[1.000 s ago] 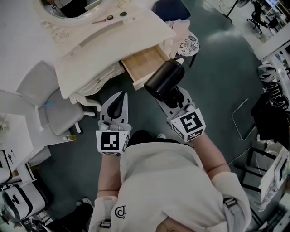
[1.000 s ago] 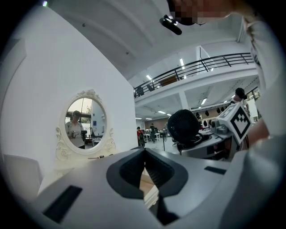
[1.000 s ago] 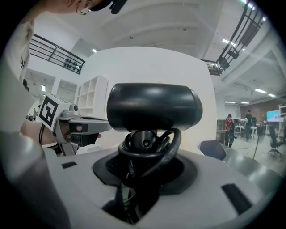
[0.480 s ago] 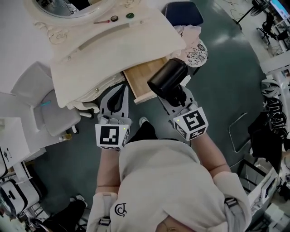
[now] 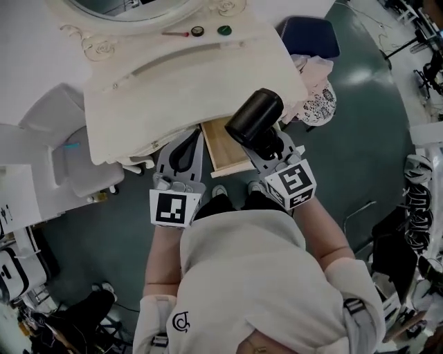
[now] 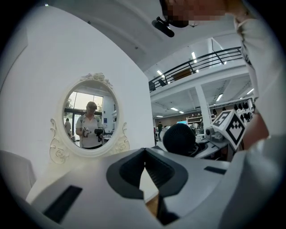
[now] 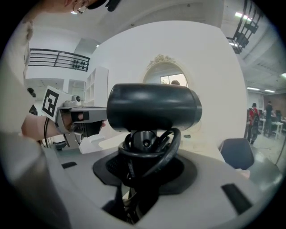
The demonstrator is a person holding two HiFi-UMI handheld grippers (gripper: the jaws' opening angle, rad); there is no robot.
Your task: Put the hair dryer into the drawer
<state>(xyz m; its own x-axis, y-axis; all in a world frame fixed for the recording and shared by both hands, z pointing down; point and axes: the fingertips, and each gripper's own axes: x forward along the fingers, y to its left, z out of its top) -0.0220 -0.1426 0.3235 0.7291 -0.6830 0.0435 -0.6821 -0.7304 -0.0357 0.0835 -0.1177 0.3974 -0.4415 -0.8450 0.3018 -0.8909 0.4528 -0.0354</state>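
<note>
The right gripper (image 5: 268, 143) clamps the hair dryer (image 5: 254, 116) by the open drawer (image 5: 223, 148), mid-frame. The left gripper (image 5: 183, 142) beside it is closed, empty

Open drawer (image 5: 221, 143) — bare wooden floor reachable from above at the front; tabletop (image 5: 187, 83) overhangs its rear; left gripper (image 5: 188, 135) flanks the left wall — hair dryer (image 5: 254, 116) covers the right.

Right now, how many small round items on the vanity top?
2: dark round item and green round item just right of it, by the mirror frame. Others may be out of view.
</note>
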